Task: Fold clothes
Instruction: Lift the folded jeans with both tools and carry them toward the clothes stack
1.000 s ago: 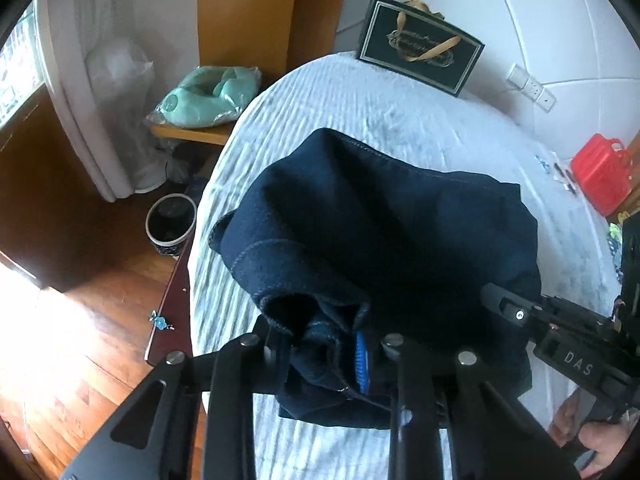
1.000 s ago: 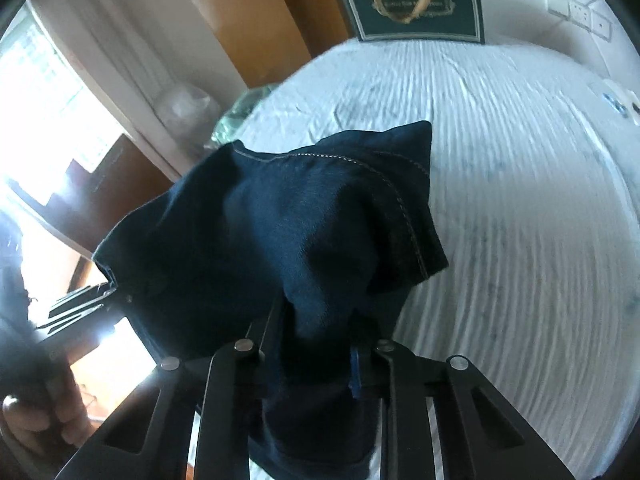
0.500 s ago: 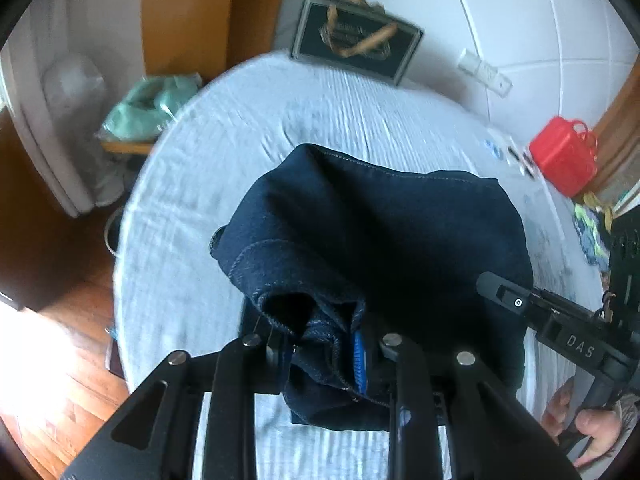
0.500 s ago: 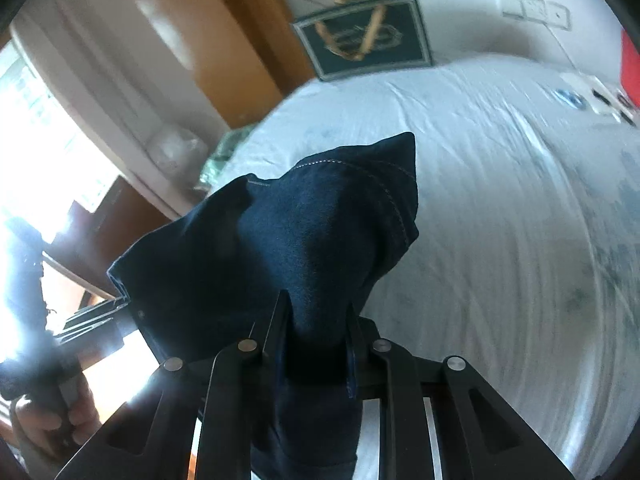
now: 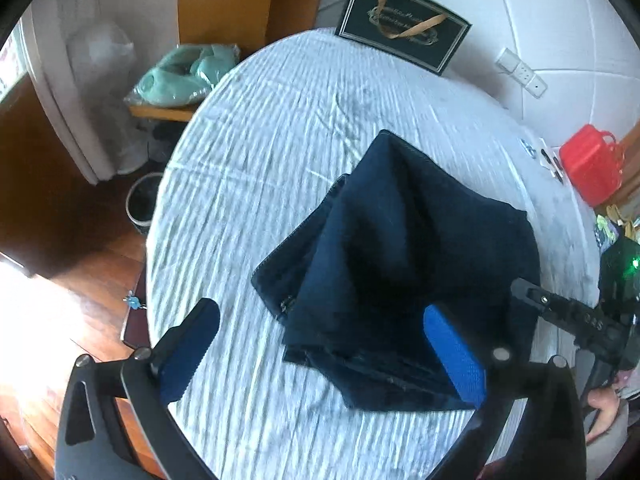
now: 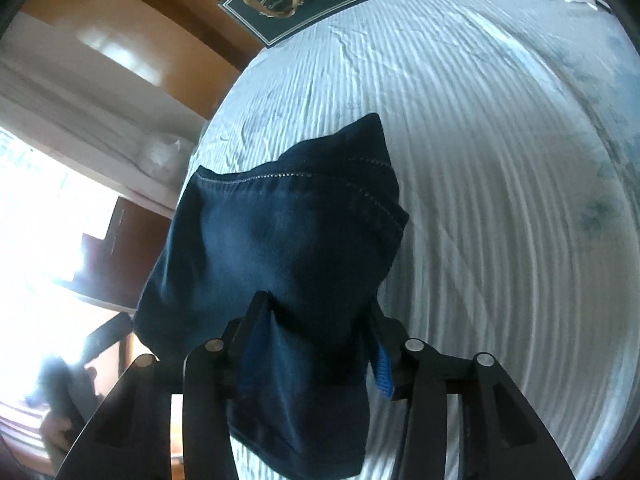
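Left wrist view shows a dark gift bag with ribbon handles upright at the far edge of the bed, its inside hidden. A red container sits at the right edge, and a bin stands on the wooden floor by the left edge. The folded dark jeans lie on the bed right of centre, with bare sheet all around. The left claw points steeply down, its jaws opening wide, no pad touching the denim. The right claw, also tilted down, is opening too; denim is bunched between its jaws, though whether the pads press it is hard to tell.
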The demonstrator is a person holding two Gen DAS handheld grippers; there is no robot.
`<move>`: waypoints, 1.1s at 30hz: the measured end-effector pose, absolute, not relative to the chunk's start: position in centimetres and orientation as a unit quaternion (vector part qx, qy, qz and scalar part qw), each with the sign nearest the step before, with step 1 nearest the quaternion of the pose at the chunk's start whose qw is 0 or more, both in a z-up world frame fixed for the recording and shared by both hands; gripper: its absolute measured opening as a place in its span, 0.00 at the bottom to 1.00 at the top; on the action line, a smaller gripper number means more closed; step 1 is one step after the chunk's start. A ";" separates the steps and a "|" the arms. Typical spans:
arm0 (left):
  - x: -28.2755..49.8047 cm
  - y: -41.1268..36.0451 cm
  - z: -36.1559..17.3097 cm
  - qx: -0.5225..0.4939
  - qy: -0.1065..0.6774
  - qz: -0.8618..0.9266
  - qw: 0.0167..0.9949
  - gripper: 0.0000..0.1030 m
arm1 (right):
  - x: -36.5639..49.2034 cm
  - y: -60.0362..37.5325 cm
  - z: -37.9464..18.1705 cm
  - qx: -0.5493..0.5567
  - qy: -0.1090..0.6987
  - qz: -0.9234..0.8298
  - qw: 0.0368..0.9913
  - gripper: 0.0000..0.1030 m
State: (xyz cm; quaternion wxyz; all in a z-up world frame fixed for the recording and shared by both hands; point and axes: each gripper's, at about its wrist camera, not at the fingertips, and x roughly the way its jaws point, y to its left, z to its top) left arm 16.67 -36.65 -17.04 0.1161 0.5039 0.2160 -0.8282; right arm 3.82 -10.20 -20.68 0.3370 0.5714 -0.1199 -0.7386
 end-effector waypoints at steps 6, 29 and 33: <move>13.4 -35.7 -22.9 0.539 0.235 -0.801 0.114 1.00 | 3.4 -10.3 -21.0 0.570 -0.126 -0.741 0.332 0.58; 13.4 -33.1 -21.9 0.518 0.199 -0.826 0.096 0.61 | 3.6 -12.8 -22.0 0.568 -0.049 -0.758 0.316 0.46; 14.0 -32.2 -20.3 0.514 0.181 -0.832 0.108 0.42 | 4.3 -11.7 -21.1 0.576 -0.091 -0.756 0.299 0.34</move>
